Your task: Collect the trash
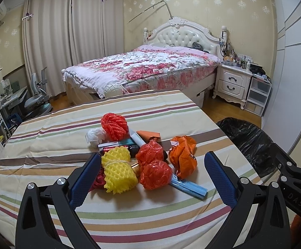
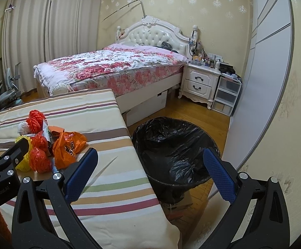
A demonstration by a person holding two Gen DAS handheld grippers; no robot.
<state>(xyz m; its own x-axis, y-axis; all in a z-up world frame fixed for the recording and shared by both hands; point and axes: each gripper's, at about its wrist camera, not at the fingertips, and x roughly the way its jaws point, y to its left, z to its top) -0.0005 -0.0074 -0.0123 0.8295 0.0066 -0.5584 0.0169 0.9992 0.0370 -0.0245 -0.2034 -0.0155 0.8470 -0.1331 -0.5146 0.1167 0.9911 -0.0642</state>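
A heap of trash lies on the striped table: yellow foam net, two red crumpled bags, an orange bag, a red foam net, a white wad and a blue wrapper. My left gripper is open just short of the heap, its fingers either side of the yellow net and red bags. My right gripper hangs open over the table's right edge, in front of the black-lined bin. The orange bag shows left of it.
The bin stands on the wooden floor beside the table's right edge. Beyond the table are a bed with a floral cover, a white nightstand and plastic drawers. A desk and chair stand at left, a wardrobe at right.
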